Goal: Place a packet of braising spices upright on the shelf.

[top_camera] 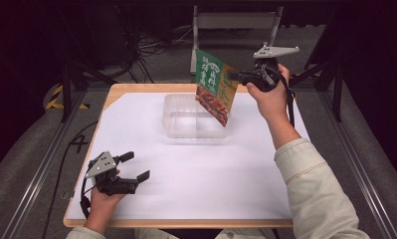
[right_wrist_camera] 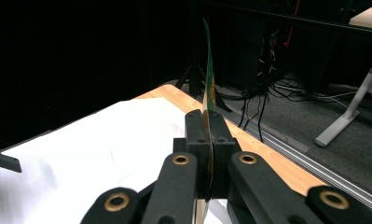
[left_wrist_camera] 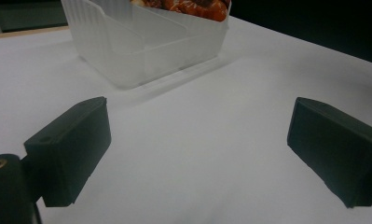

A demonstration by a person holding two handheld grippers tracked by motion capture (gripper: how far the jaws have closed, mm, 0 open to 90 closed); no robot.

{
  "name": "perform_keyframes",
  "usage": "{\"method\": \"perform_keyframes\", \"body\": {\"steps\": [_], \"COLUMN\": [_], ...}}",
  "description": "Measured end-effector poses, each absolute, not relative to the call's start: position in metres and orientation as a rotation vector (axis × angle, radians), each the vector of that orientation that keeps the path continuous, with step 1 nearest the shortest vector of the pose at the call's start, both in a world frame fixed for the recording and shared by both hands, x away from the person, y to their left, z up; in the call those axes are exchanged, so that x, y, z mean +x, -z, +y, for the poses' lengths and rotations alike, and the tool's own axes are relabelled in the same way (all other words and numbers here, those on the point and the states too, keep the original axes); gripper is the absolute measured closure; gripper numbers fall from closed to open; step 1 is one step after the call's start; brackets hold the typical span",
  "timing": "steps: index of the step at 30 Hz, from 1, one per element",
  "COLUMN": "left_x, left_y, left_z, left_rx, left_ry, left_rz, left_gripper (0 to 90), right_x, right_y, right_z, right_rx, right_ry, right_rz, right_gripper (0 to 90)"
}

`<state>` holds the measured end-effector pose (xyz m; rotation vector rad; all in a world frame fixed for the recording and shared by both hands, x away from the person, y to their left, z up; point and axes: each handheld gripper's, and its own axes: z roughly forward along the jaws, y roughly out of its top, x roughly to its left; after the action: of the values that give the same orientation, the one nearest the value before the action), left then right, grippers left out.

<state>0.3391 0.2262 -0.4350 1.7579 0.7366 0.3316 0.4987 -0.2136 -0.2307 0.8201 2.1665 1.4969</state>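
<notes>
Nearest the high camera, the left claw [top_camera: 138, 166] rests low on the white-covered bench [top_camera: 211, 174], jaws spread wide with nothing between them. Farther off, the right claw [top_camera: 234, 76] is clamped on the edge of a green food packet [top_camera: 213, 87], held tilted above the clear plastic container [top_camera: 186, 123], lower corner dipping inside it.

Green packet [top_camera: 215, 87] with red-brown food picture, clear plastic tub [top_camera: 186, 119], white sheet [top_camera: 196, 169] over tan wooden table [top_camera: 136, 87], black grippers.
</notes>
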Motion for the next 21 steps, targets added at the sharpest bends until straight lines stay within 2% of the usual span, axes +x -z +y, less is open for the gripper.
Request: {"method": "perform_keyframes", "body": {"steps": [21], "left_x": [0.3402], "left_y": [0.4355], "left_z": [0.2254], "left_rx": [1.761], "left_ry": [-0.327], "left_rz": [0.735], "left_gripper": [6.8], "right_x": [0.4954], "right_y": [0.2318], "right_z": [-0.2176], "right_rx": [0.852], "right_ry": [-1.484], "right_rz": [2.135], "right_gripper": [90.0]}}
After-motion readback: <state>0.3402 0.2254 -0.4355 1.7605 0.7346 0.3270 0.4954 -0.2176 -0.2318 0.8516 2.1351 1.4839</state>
